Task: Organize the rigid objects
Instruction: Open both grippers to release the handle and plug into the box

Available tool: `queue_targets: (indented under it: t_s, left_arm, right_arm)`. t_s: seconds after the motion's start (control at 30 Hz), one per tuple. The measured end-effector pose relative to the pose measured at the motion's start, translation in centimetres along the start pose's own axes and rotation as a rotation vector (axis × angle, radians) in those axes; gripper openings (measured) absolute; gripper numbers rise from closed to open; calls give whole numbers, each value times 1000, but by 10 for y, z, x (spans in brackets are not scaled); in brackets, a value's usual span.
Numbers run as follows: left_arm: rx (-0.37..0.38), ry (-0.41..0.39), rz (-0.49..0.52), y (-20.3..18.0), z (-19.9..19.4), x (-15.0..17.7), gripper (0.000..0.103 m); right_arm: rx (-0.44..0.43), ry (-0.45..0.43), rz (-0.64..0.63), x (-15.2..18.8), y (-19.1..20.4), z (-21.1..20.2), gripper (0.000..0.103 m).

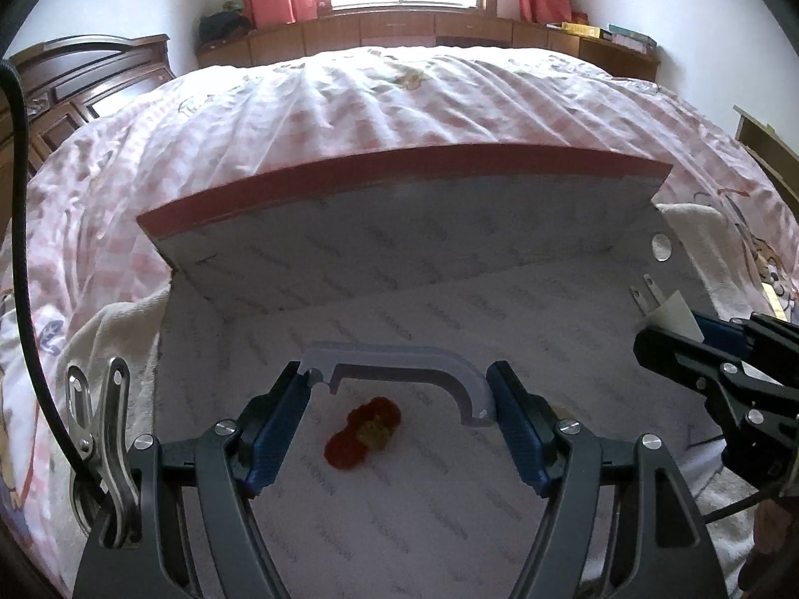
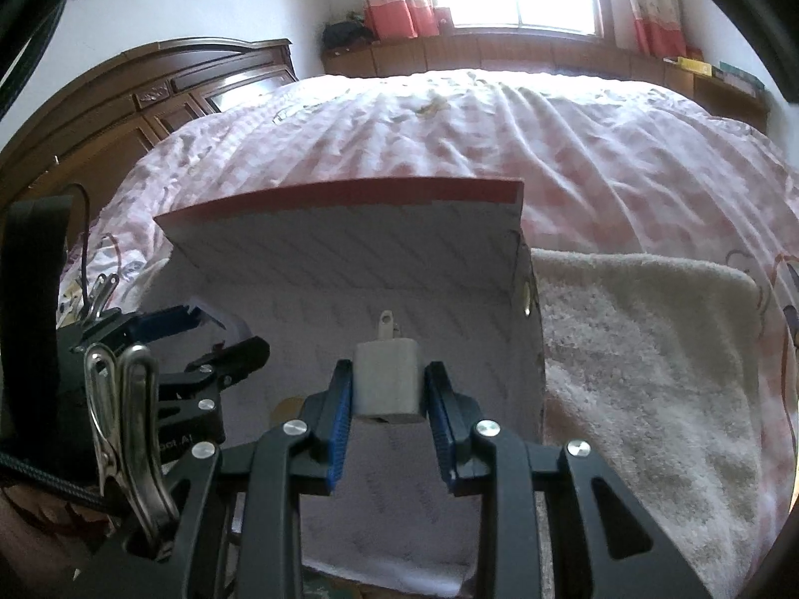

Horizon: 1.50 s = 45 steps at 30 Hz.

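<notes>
An open box with white patterned lining and a red-edged lid lies on the bed; it also shows in the right wrist view. My left gripper is shut on a grey curved plastic handle and holds it over the box interior. A small red and yellow hair clip lies on the box floor below it. My right gripper is shut on a white plug adapter, prongs pointing forward, over the box's right side. The right gripper and adapter show at the right of the left wrist view.
The box sits on a cream towel spread over a pink checked bedspread. A dark wooden headboard stands at the left. A wooden window ledge with books runs behind the bed.
</notes>
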State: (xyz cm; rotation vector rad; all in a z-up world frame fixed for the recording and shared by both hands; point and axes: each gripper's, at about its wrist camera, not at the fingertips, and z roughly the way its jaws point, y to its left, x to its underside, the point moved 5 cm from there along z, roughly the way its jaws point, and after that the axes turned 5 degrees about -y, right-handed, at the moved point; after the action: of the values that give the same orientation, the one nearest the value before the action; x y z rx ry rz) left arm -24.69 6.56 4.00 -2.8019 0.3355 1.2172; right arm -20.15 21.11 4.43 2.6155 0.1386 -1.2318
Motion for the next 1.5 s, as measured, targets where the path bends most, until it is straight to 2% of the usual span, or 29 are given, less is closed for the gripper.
queue_targets:
  t_s: [0.37, 0.5, 0.63, 1.03, 1.5]
  left_arm:
    - [-10, 18, 17, -3, 10, -1, 74]
    - [-16, 50, 2, -1, 14, 0, 74]
    - [-19, 37, 2, -2, 12, 0, 74]
    - [-24, 35, 5, -3, 8, 2, 74]
    - [0, 4, -29, -1, -19, 4, 74]
  right_arm:
    - [9, 10, 0, 3, -2, 10, 30]
    - [6, 11, 11, 4, -3, 10, 40]
    - [12, 8, 3, 5, -2, 8, 49]
    - [7, -1, -8, 6, 1, -2, 51]
    - [-16, -21, 17, 14, 7, -26, 52]
